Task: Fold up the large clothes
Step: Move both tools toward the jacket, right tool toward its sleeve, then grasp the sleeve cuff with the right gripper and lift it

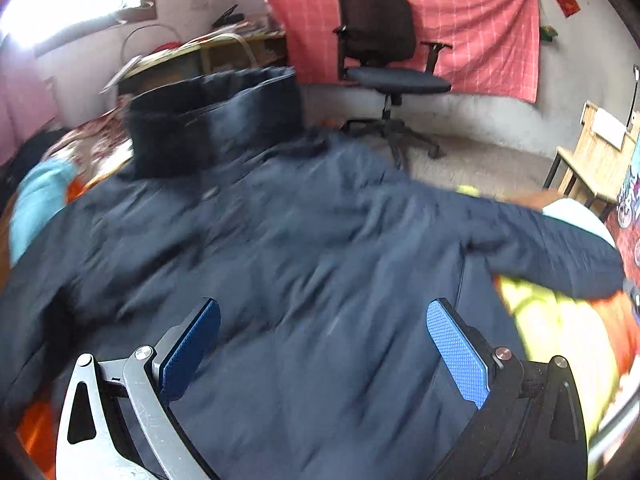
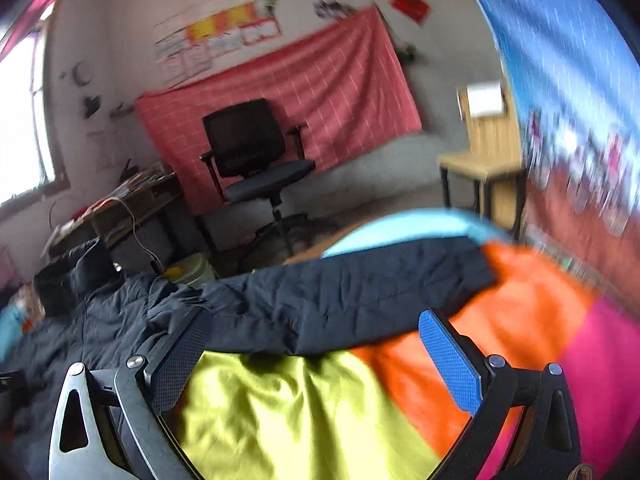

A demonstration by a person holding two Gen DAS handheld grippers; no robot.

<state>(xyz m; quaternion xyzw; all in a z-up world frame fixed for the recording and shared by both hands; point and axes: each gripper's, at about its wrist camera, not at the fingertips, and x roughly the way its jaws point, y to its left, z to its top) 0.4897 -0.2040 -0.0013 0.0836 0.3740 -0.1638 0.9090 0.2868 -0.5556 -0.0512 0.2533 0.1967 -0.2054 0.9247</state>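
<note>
Across a bed draped in a patchwork cover of yellow-green, orange and pink cloth point(image 2: 520, 312), a large dark navy padded jacket point(image 1: 280, 248) lies spread flat with its hood point(image 1: 212, 120) toward the far edge, ready for folding. My left gripper point(image 1: 322, 344) hovers over the jacket's lower body, its blue-padded jaws wide apart and holding nothing, seemingly lined up to take the hem. My right gripper point(image 2: 312, 360) hangs over the bright cover, also spread wide and empty, just short of the jacket's outstretched sleeve point(image 2: 360, 292), which I judge is the first part to fold inward. Behind, a black office chair point(image 1: 380, 52) stands before a red checked cloth point(image 1: 480, 28) pinned to the wall.
</note>
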